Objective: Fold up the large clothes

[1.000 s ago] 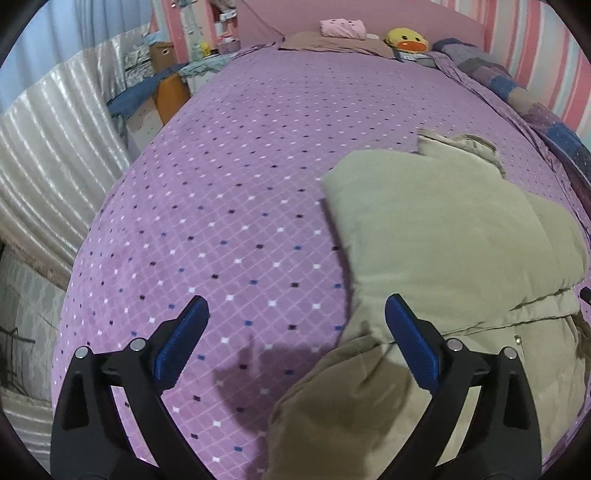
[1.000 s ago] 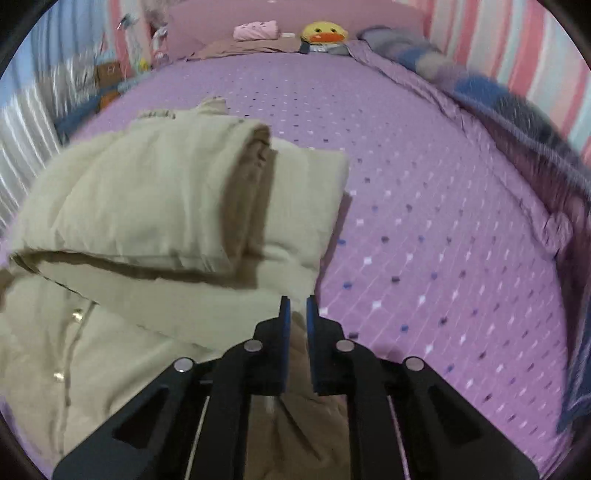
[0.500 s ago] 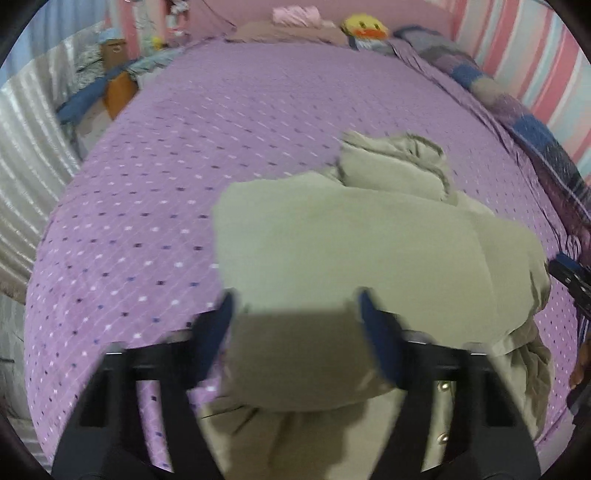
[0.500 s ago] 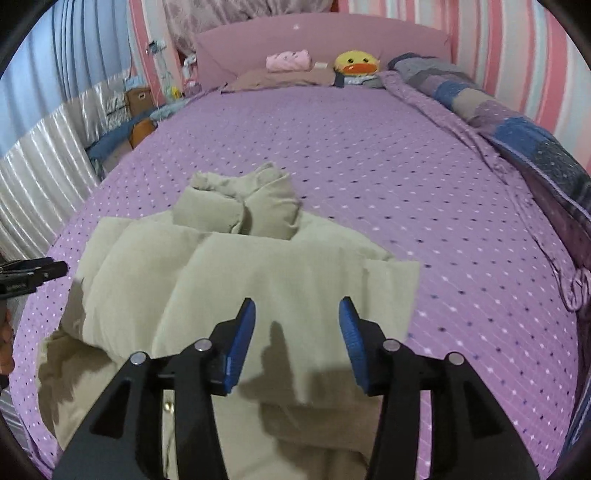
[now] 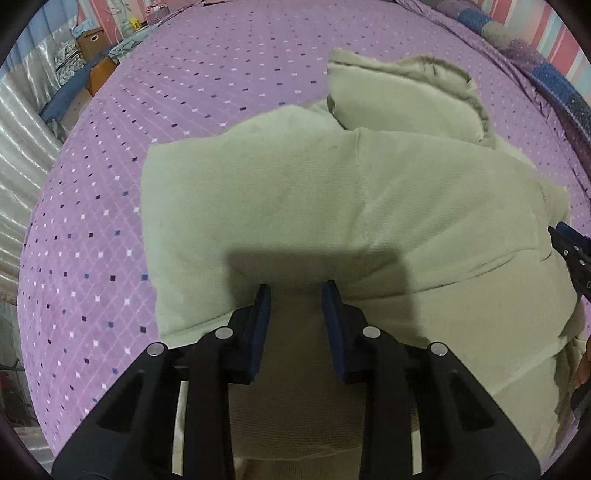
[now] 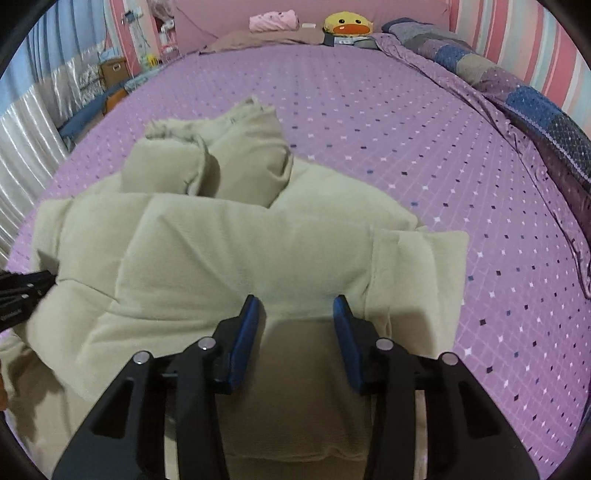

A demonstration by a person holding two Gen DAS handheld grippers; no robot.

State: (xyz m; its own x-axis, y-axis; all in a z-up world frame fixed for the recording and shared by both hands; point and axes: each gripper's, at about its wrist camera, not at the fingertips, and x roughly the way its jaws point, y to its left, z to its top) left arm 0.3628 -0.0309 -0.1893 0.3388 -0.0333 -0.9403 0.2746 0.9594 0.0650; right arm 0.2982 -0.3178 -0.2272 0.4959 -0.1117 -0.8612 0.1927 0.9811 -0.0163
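A pale beige padded jacket (image 5: 332,206) lies folded on the purple dotted bed cover (image 5: 221,66), its hood bunched at the far end and both sleeves laid across the body. My left gripper (image 5: 296,290) points steeply down over the near left part, its jaws closing with the ribbed hem between the blue pads. My right gripper (image 6: 297,308) hangs over the near right part of the jacket (image 6: 240,251), jaws wider and also closing around the hem. The fabric sits between the pads, not visibly pinched. Each gripper's tip shows at the edge of the other view.
A yellow duck plush (image 6: 347,24) and a pink folded item (image 6: 273,20) lie at the headboard. A patchwork quilt (image 6: 535,103) runs along the bed's right side. A cardboard box (image 5: 88,38) and silvery curtain (image 5: 18,147) stand left of the bed.
Both grippers have swung in over the jacket's near hem and sunk toward it. The left jaws have narrowed from wide open. The right jaws, shut before, now stand apart around the fabric.
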